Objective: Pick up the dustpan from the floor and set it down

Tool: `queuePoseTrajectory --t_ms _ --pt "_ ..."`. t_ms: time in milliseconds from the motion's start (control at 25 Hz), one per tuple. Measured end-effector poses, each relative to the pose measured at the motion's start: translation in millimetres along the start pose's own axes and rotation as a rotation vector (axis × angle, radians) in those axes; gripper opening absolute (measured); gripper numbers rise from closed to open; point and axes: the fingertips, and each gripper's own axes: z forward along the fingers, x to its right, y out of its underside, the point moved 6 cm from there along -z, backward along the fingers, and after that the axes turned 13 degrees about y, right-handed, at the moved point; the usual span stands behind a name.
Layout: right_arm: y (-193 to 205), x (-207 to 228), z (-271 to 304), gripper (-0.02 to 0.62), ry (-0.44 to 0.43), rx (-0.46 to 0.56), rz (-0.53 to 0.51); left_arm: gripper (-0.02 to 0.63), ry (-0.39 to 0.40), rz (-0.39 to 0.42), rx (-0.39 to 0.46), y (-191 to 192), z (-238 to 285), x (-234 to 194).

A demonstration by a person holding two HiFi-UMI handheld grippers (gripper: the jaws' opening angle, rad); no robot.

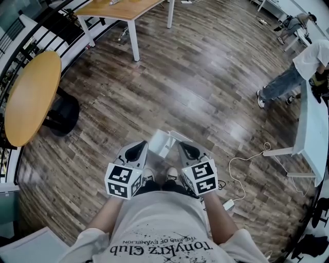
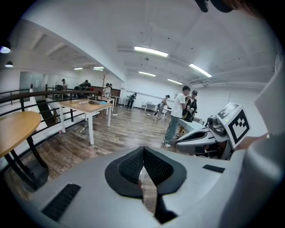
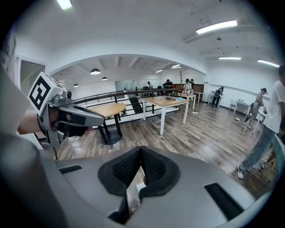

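The dustpan (image 1: 163, 142) is a pale white-grey piece just ahead of the wearer's shoes, between the two gripper tips in the head view. My right gripper (image 1: 188, 150) sits at its right edge. In the right gripper view its pads (image 3: 141, 153) meet, with a white strip of the dustpan (image 3: 132, 195) pinched low between them. My left gripper (image 1: 138, 150) is at the dustpan's left side. Its pads (image 2: 143, 153) are closed together, with only floor showing in the gap below them. Whether the left gripper touches the dustpan is unclear.
A round wooden table (image 1: 31, 97) stands to the left and a rectangular table (image 1: 126, 11) at the far side. A white desk (image 1: 314, 128) lines the right. A white cable with a charger (image 1: 240, 169) lies on the floor. A person (image 1: 290, 77) stands far right.
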Motion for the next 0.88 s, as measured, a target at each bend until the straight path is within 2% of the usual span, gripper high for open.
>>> queuePoseTrajectory --t_ms 880 --pt "-1 -2 -11 0.025 -0.026 -0.009 0.03 0.023 0.008 0.0 0.004 2 -4 14"
